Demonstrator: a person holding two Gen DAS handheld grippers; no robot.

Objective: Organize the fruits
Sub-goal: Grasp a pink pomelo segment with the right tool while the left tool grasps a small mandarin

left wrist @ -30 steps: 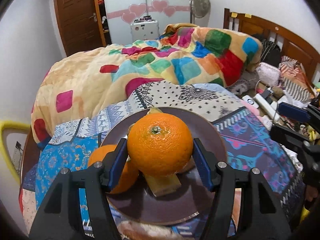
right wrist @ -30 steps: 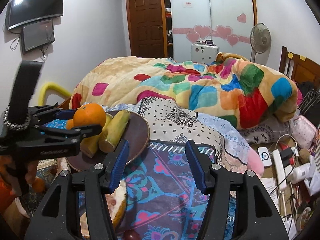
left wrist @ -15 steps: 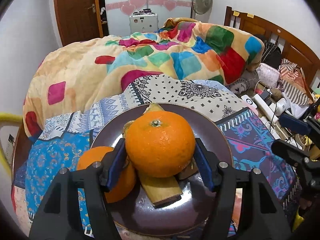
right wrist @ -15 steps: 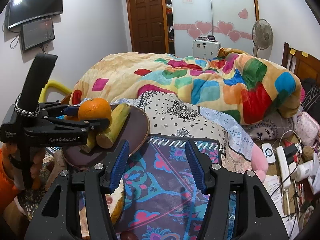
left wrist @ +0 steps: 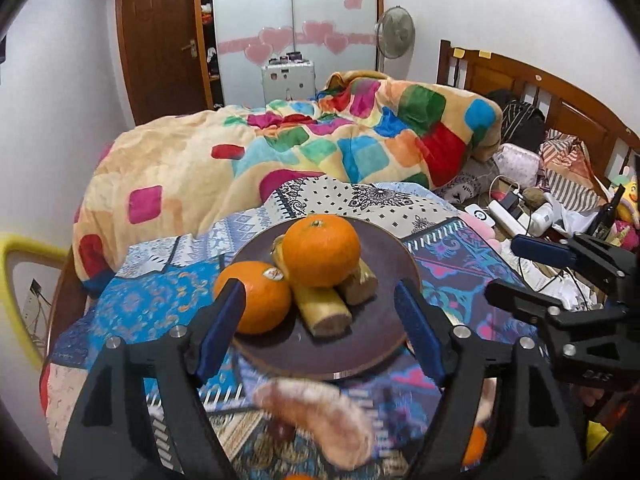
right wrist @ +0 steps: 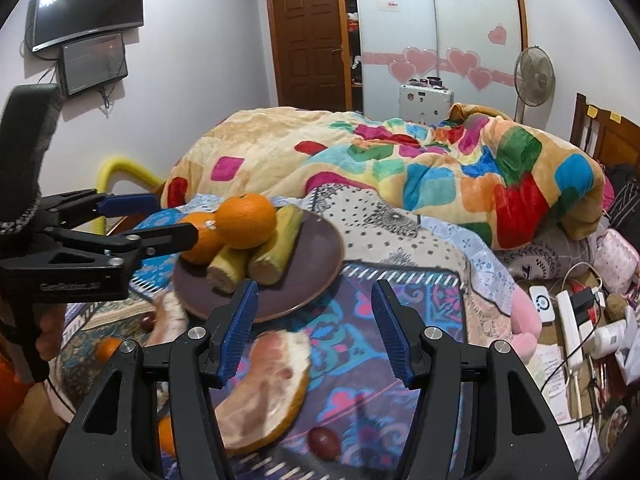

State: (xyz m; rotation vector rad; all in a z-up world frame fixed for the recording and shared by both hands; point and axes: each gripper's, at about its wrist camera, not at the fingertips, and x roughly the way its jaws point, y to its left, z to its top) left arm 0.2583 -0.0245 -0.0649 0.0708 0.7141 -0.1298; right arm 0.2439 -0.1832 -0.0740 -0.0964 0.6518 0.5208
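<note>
A dark round plate [left wrist: 394, 280] [right wrist: 320, 264] on the patterned cloth holds two oranges and two cut yellow-green fruit pieces [left wrist: 322, 306] [right wrist: 276, 248]. One orange [left wrist: 322, 250] [right wrist: 246, 220] rests on top of the pieces, the other [left wrist: 254, 296] [right wrist: 200, 240] beside them. My left gripper [left wrist: 320, 330] [right wrist: 160, 218] is open and empty, drawn back near the plate's front edge. My right gripper [right wrist: 314, 328] is open and empty above a pomelo slice [right wrist: 268, 388] [left wrist: 320, 416] in front of the plate.
A small dark grape-like fruit [right wrist: 324, 442] and small oranges [right wrist: 106, 348] lie on the cloth near the slice. A colourful quilt [left wrist: 320, 148] is heaped behind the plate. Cables, a power strip [right wrist: 572, 328] and clutter lie at the right.
My left gripper has opened, let go of the orange on top of the fruit pieces, and pulled back from the plate. My right gripper has moved slightly over the pomelo slice.
</note>
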